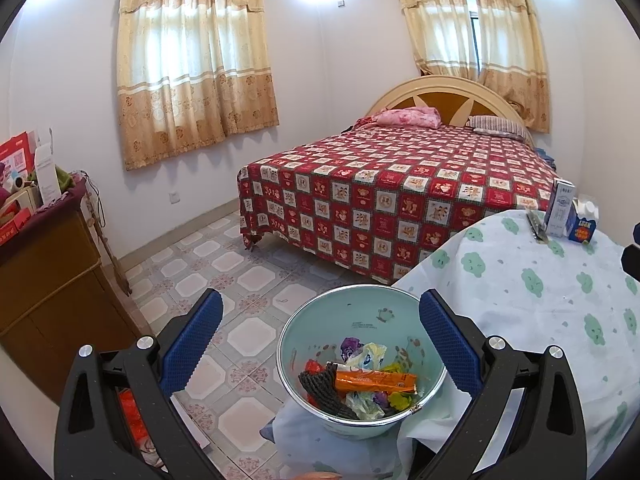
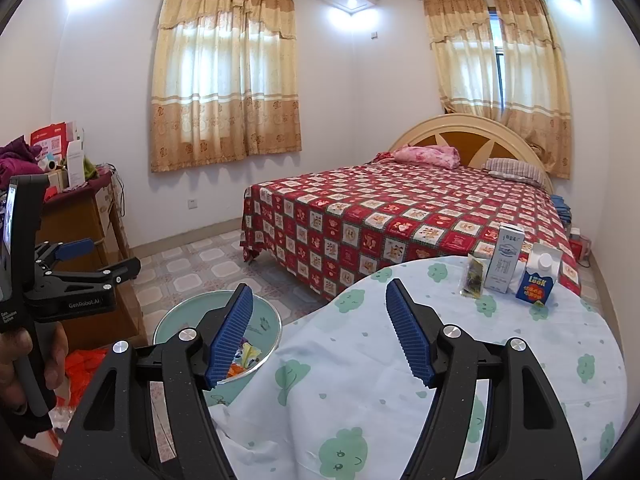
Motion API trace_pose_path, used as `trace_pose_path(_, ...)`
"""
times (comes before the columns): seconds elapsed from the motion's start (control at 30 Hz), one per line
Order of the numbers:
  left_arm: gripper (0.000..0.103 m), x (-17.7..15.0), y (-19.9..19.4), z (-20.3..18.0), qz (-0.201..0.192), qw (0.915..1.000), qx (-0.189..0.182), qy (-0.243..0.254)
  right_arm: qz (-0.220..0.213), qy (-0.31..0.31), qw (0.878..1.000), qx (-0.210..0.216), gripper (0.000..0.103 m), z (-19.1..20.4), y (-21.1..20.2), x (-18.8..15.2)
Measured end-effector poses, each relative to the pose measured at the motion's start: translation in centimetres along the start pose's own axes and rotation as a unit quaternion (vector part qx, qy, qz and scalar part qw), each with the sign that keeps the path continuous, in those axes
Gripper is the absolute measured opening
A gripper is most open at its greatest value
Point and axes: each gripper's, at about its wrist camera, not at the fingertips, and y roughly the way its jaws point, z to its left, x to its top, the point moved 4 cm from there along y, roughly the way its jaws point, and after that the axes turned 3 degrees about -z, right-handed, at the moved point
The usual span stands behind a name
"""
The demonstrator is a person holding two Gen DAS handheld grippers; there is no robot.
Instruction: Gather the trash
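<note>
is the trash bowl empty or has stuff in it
Has stuff in it. The left wrist view shows the bowl holding an orange wrapper, crumpled plastic and a dark knitted piece, filling only its bottom.

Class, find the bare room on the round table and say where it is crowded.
The tablecloth lies bare between the right tool and the far edge. Crowded only at that far right edge: sachet, tall carton, blue carton.

"GenRobot.AI" on the left claw (image 2: 86, 258); seemingly "LOOK" on the blue carton (image 2: 536, 280).
</note>
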Motion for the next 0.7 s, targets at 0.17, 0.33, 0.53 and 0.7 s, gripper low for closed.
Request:
trace_pose_path(0.17,0.097,-0.1,0.1,0.0,0.003,1.0,0.002,-0.004,-0.002,0.0,1.0,-0.001,0.07,0.0,0.0,0.1)
trace_pose_path(0.33,0.097,-0.2,0.0,-0.2,-0.003,1.0,0.004,0.006,-0.004,-0.001,1.0,-0.002,0.07,-0.1,0.0,0.1)
trace_pose_path(0.53,0.097,-0.3,0.0,-0.7,0.0,1.0,-0.005,0.009,0.001,0.003,1.0,-0.011,0.073,-1.0,0.1,0.0)
trace_pose_path(0.7,0.097,-0.6,0.3,-0.5,0.01,0.9999,-0.006,0.002,0.032,0.029,0.998,-0.048,0.079,-5.2,1.1,-1.0)
